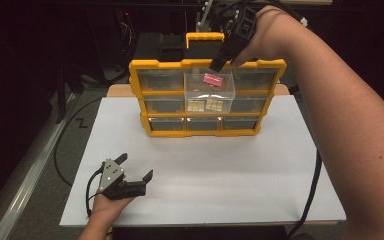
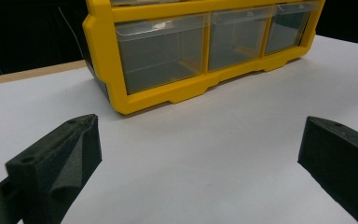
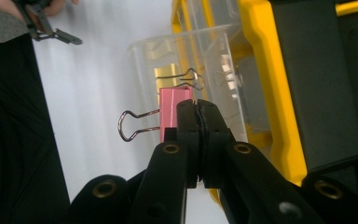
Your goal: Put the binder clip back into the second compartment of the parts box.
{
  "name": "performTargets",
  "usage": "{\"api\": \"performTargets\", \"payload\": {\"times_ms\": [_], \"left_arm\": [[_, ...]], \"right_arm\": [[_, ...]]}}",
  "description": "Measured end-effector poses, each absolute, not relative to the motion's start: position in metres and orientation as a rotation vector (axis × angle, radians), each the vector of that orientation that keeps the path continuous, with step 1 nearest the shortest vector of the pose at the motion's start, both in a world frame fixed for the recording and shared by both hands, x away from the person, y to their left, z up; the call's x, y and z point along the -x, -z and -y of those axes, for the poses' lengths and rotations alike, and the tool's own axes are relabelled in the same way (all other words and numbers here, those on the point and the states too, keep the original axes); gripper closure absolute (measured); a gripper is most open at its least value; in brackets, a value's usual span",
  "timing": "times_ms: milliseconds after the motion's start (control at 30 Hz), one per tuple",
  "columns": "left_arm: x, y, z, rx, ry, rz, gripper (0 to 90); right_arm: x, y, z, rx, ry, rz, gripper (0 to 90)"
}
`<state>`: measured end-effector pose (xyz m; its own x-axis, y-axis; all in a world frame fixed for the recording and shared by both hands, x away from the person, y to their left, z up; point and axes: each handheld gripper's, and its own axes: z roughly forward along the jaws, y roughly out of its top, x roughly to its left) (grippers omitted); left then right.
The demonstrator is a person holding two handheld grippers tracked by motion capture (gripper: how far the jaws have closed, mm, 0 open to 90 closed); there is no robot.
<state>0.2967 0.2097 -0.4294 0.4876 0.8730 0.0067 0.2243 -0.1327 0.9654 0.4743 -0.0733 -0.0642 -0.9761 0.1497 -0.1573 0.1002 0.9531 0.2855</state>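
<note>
Pink binder clip (image 3: 175, 114) sits above the pulled-out clear drawer (image 1: 209, 91), at the far middle; right gripper (image 3: 198, 112) jaws look pressed together beside it. Next, probably withdraw and push the drawer in; left gripper (image 1: 136, 167) rests near, jaws apart.

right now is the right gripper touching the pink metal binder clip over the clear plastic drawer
Cannot tell. In the right gripper view the right gripper has its jaws closed right beside the pink binder clip, but no plain grip or gap shows between them, above the pulled-out clear drawer.
</note>
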Motion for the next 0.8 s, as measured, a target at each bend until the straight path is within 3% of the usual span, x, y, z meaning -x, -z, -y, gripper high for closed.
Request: {"api": "performTargets", "payload": {"times_ms": [800], "left_arm": [[-0.297,0.430,-0.211,-1.649,-0.742,-0.958,0.2]], "right_arm": [[-0.501,0.089,0.064,-0.251,-0.401,-2.928,90.0]]}}
